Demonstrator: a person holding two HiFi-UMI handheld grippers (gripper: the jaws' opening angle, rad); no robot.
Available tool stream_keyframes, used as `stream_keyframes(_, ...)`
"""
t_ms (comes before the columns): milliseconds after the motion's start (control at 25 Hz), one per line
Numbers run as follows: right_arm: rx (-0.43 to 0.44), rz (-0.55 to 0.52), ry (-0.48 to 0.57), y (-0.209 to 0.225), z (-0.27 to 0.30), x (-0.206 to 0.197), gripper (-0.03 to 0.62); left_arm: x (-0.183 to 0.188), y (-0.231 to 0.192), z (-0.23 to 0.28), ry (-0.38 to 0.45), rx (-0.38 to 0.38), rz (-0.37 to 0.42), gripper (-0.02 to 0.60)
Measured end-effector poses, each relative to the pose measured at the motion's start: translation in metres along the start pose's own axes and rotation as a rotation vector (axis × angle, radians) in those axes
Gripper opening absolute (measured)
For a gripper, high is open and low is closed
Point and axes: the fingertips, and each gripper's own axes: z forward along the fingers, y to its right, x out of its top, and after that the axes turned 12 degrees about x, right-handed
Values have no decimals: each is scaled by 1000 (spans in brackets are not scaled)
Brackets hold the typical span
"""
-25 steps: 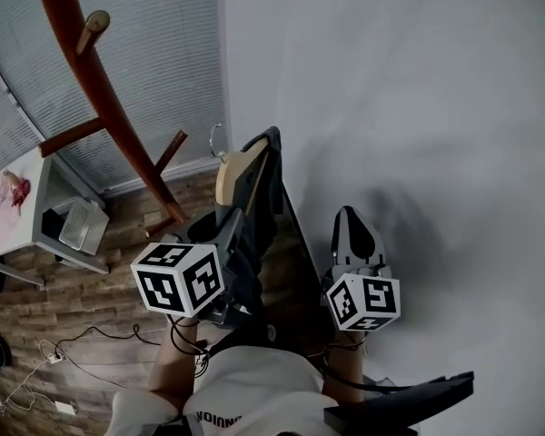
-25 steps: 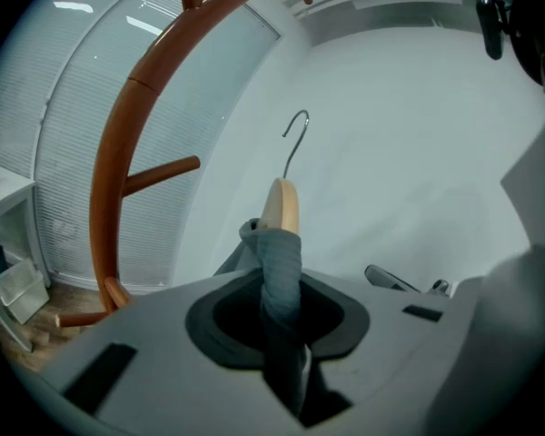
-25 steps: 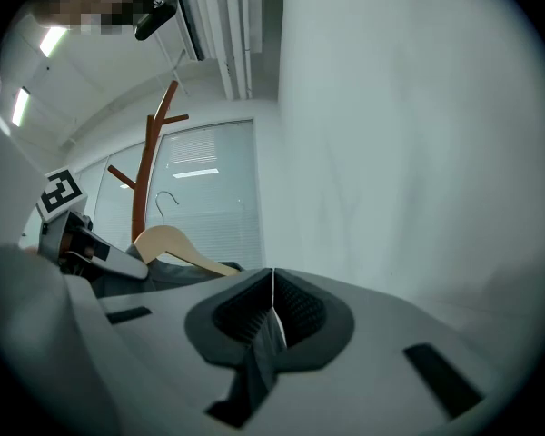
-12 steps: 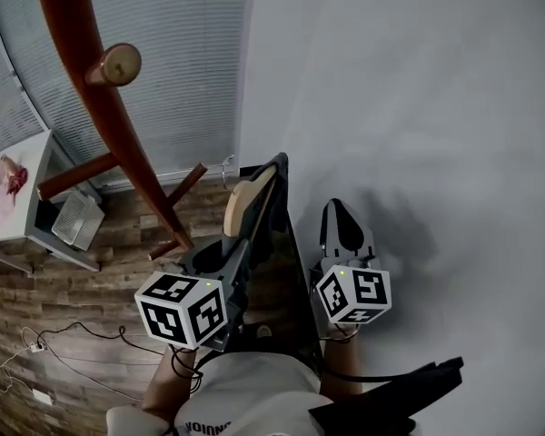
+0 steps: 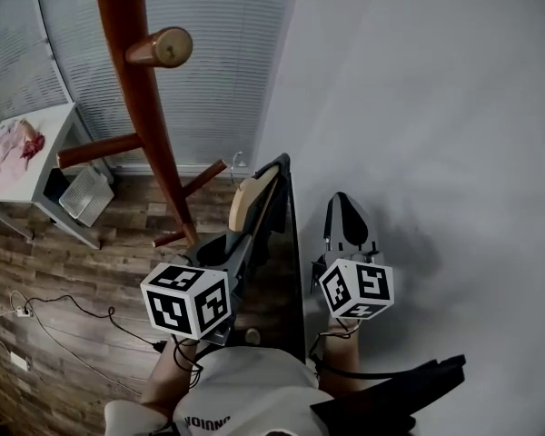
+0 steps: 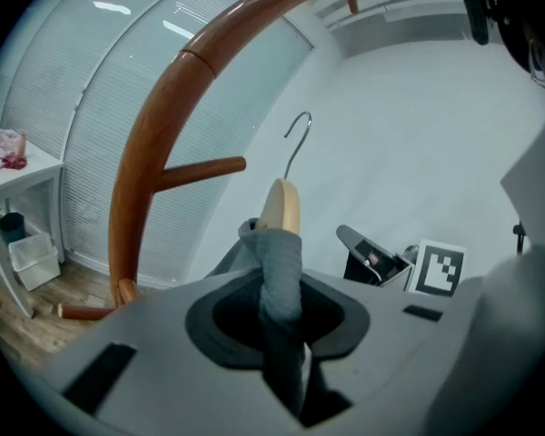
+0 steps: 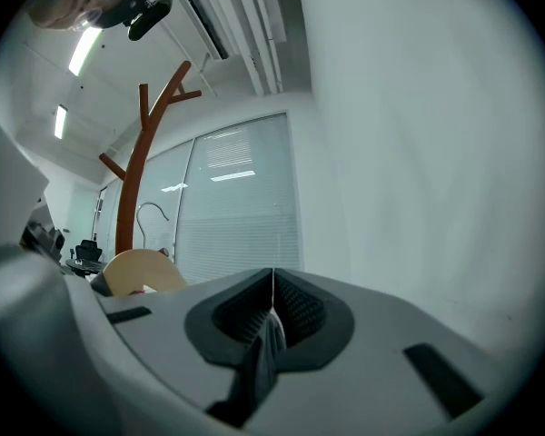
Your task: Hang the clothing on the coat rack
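Note:
The reddish-brown coat rack rises at upper left, one peg pointing toward me. A wooden hanger with a metal hook carries dark grey clothing, just right of the rack's pole. My left gripper is shut on the clothing at the hanger's shoulder; in the left gripper view the cloth fills the jaws under the hanger. My right gripper is beside it to the right, jaws together on a thin fold of the clothing.
A white table with a pink cloth on it stands at left, a white basket below it. Cables lie on the wooden floor. Blinds cover the window behind the rack. A plain white wall fills the right.
The rack pole and its peg have shifted right and nearer in the head view. Both grippers and the hanger stand closer to the pole. Neither grip has changed.

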Motion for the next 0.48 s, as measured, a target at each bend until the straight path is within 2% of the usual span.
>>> stream_keyframes(480,56,39,4,-3,4,-9,21,-2,-17,0,38,107,-61,81)
